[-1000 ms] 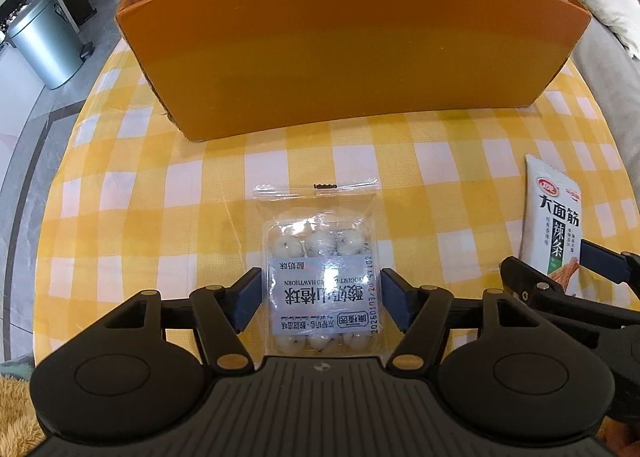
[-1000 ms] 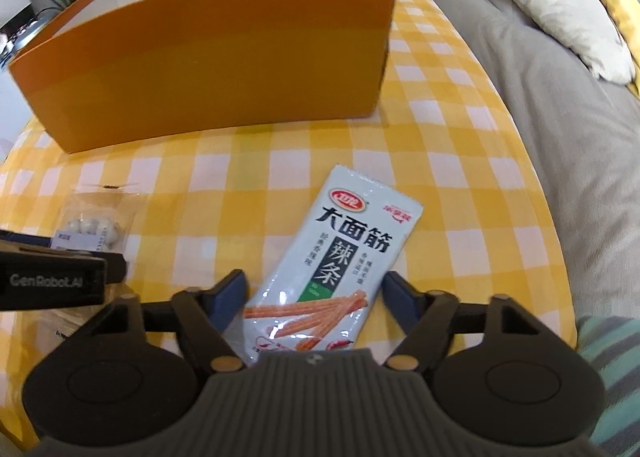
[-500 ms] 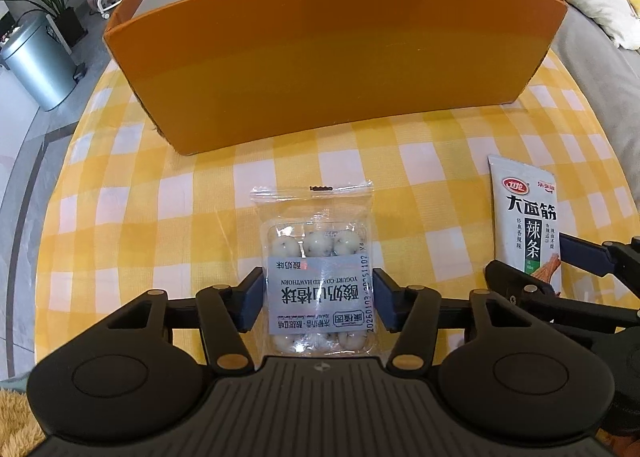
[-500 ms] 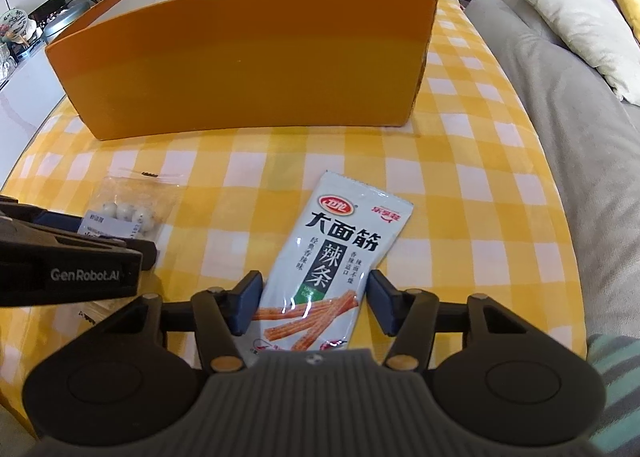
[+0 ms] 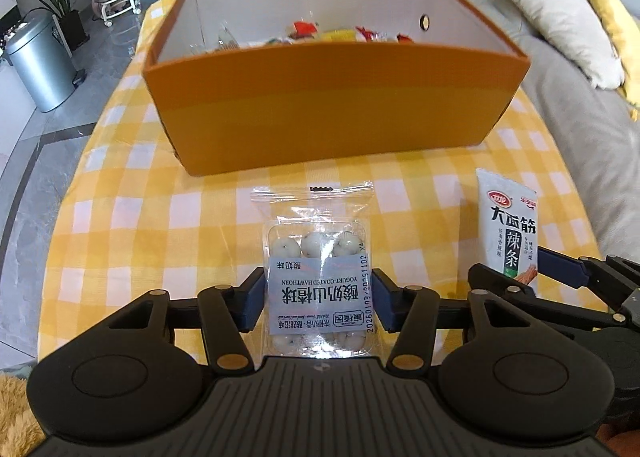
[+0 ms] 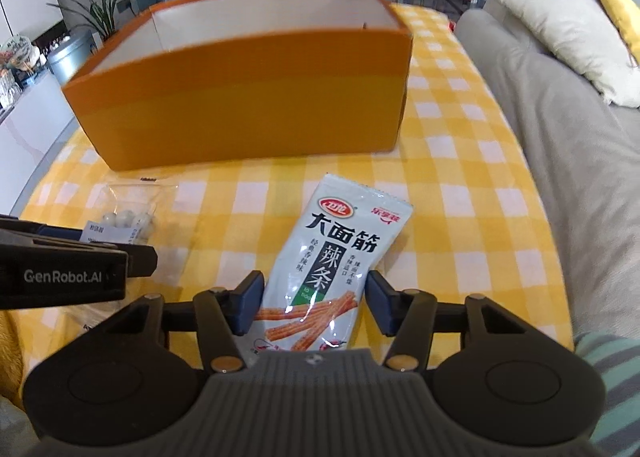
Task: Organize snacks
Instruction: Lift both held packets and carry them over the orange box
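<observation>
Gripping, left gripper (image 5: 318,299): we held the clear pack of yogurt-coated hawthorn balls (image 5: 318,277) at the bottom centre of the left wrist frame, both blue pads against its side edges, its label upside down to us.
Gripping, right gripper (image 6: 312,303): we held the white spicy-strip packet (image 6: 340,253) at the bottom centre of the right wrist frame, the pads pinching its lower end, its top edge leaning toward the upper right.
Neighbouring views: we saw the spicy-strip packet at the right edge of the left wrist frame with the right gripper's fingers closed on it, and the hawthorn pack at the left edge of the right wrist frame behind the other gripper's body.
Tablecloth (image 5: 132,225): we worked over a yellow and white check cloth filling the middle of both frames.
Orange box (image 5: 332,113): we saw it across the upper middle, open-topped, white inside, with coloured snack wrappers (image 5: 340,35) lying low along its far side.
Background: we noted a metal bin (image 5: 38,63) at the upper left and a grey sofa (image 6: 560,129) with a pale cushion (image 6: 560,33) at the upper right.
</observation>
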The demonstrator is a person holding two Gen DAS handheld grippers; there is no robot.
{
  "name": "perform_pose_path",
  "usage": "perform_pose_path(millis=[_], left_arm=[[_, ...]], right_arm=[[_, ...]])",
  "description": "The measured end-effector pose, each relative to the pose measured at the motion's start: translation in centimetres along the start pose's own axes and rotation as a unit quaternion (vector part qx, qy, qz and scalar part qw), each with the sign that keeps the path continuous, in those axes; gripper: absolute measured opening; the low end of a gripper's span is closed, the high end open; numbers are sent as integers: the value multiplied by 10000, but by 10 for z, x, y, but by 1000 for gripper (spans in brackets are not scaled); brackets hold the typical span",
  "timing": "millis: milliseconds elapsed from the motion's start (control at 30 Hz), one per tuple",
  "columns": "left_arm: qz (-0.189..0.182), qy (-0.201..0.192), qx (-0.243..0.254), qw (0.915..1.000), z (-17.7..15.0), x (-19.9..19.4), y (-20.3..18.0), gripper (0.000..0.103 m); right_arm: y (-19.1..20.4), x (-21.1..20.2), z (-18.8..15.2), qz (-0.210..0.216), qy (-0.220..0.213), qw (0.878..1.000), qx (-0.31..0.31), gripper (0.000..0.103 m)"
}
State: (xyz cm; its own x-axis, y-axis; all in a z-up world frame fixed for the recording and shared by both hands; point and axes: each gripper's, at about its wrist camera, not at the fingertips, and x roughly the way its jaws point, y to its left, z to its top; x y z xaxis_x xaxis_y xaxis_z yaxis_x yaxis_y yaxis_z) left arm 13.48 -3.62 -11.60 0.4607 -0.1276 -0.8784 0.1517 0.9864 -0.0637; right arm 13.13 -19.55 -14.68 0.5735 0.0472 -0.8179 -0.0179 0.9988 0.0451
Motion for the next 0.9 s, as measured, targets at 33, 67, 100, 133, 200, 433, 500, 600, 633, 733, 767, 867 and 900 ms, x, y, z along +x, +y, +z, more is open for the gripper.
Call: perform_pose_path(millis=[33, 67, 100, 133, 200, 433, 500, 600, 633, 733, 767, 867, 900], left_arm=[[-19, -54, -31, 10000, 0, -4, 2, 62], [-29, -107, -69, 9999, 0, -9, 4, 62], [-36, -155, -104, 9998, 1, -13, 6, 62], [-44, -204, -135, 9997, 1, -17, 8, 62], [-68, -335, -189, 9992, 3, -26, 12, 62], [-123, -878, -189, 9959, 14, -61, 16, 62], [-147, -995, -179, 9948, 18, -69, 18, 62], [-194, -1117, -119, 9935, 26, -78, 18, 62], [-211, -1148, -95, 9931, 29, -80, 18, 62], [-259, -1213, -22, 9923, 41, -84, 19, 62], [-259, -1236, 6, 9920, 45, -86, 18, 62], [-241, -1313, 129, 9910, 57, -89, 17, 62], [-242, -1333, 172, 9906, 61, -90, 16, 62]], right_arm=[[0, -5, 1, 2, -66, 10000, 5, 54], [-1, -10, 2, 10, -124, 9999, 8, 54], [-1, -15, 2, 20, -182, 9998, 6, 54], [0, -20, 2, 28, -238, 9997, 0, 54], [0, -32, 3, 48, -365, 9993, -34, 54], [6, -65, 12, 164, -766, 9968, -134, 53], [8, -74, 18, 215, -878, 9958, -147, 53], [11, -84, 28, 244, -1056, 9938, -250, 53], [12, -86, 31, 261, -1107, 9931, -289, 53], [14, -94, 45, 350, -1242, 9909, -387, 53], [15, -96, 49, 367, -1290, 9900, -433, 53], [18, -99, 65, 406, -1433, 9870, -603, 53], [19, -99, 70, 419, -1468, 9861, -652, 53]])
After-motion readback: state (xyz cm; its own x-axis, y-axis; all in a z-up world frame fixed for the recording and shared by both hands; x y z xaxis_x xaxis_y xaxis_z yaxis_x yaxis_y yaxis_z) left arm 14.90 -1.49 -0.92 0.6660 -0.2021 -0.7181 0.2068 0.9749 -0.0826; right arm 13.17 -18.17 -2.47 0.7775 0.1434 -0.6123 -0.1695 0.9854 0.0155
